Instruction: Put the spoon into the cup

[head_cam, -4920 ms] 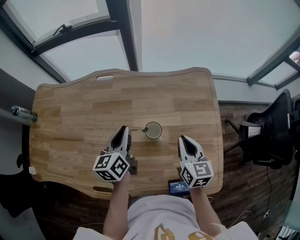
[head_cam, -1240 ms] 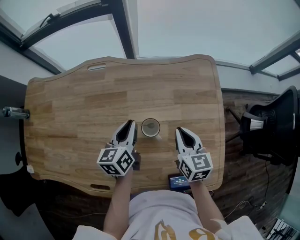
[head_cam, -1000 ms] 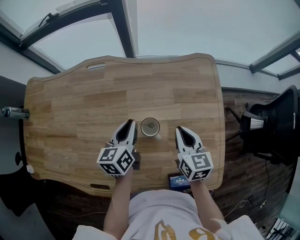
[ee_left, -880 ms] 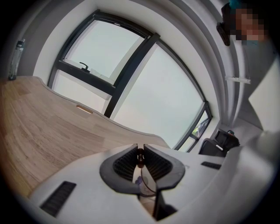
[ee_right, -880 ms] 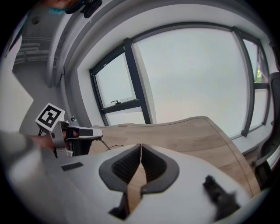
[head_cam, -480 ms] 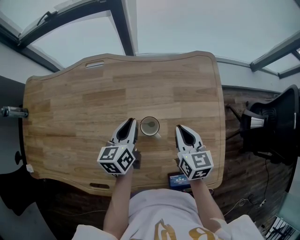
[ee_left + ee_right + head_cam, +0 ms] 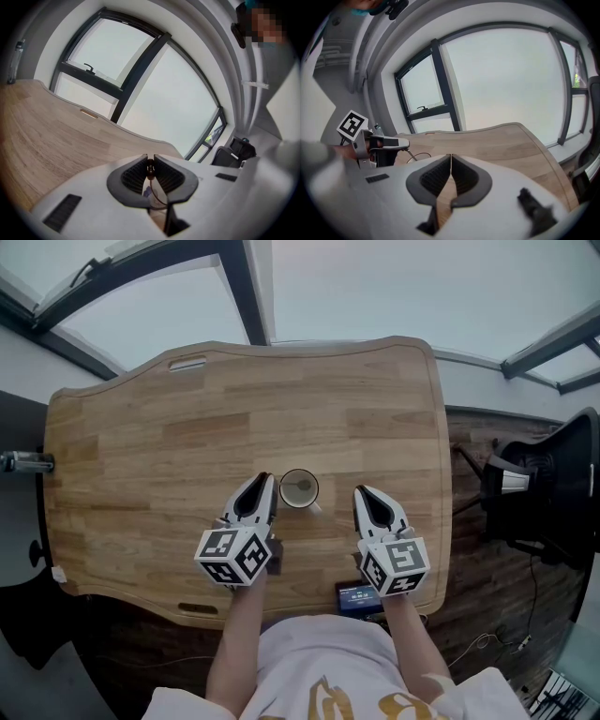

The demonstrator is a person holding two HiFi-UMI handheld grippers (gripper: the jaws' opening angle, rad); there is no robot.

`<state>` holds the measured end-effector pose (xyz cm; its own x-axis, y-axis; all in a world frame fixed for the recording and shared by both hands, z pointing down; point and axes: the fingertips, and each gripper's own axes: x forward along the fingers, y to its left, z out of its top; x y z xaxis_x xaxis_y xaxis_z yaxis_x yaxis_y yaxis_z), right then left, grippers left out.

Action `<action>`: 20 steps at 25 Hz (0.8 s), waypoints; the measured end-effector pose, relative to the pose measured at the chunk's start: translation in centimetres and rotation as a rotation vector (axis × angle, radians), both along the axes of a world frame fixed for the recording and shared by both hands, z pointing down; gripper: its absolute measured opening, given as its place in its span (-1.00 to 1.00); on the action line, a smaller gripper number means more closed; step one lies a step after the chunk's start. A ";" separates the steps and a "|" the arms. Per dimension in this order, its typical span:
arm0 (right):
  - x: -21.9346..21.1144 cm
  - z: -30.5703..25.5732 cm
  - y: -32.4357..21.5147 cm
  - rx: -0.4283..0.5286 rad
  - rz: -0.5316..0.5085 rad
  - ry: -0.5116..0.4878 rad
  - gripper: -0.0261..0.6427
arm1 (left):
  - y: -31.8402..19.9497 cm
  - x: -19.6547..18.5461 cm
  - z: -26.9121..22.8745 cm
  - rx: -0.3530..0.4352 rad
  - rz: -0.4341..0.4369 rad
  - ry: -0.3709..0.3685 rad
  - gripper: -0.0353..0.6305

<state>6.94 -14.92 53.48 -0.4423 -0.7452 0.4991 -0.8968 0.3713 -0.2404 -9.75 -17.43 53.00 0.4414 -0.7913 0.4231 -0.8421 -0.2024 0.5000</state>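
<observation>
Tabletop (image 7: pixel 187 427): pale wood with a wavy outline. Its bare boards ran wide toward 9, 12 and 3 o'clock of the cup, and its near edge lay close at 6 o'clock.

Left tongs (image 7: pixel 265 484): at 9 o'clock of the cup, just beside its rim. They were clenched on the dark tip of the spoon's handle, which the left gripper view showed pinched between the ribbed pads.

Spoon (image 7: pixel 302 486): its thin handle sloped from the left tongs down over the rim, and its bowl appeared to lie inside the cup.

Cup (image 7: pixel 299 488): pale and round, upright between the two tongs, and nearer the left.

Right tongs (image 7: pixel 366 493): at 3 o'clock of the cup, apart from it. They were pressed together on nothing, with tabletop grain showing beyond them.

Small device with a lit screen (image 7: pixel 358 596): at the near edge, at 5 o'clock of the cup.

Black chair (image 7: pixel 553 493): off the tabletop's right side, well apart.

Step in hand, by judgement: placing, with the spoon in the cup but not yet let go. The next move called for releasing the left tongs and drawing them back toward 7 o'clock, clear of the rim so the cup would not tip.
</observation>
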 end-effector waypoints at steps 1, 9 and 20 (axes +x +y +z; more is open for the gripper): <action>0.0 0.0 0.0 -0.001 0.000 0.000 -0.83 | 0.0 0.0 0.0 -0.001 0.001 0.000 -0.74; 0.0 0.3 0.0 -0.006 -0.003 0.004 -0.83 | 0.0 0.3 0.5 -0.008 0.013 -0.010 -0.74; 0.2 0.4 0.0 -0.010 -0.001 0.006 -0.83 | 0.2 0.7 0.9 -0.012 0.027 -0.033 -0.74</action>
<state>7.15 -14.88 53.92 -0.4403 -0.7398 0.5087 -0.8978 0.3700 -0.2390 -9.04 -17.28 53.87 0.4485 -0.7741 0.4468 -0.8522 -0.2196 0.4749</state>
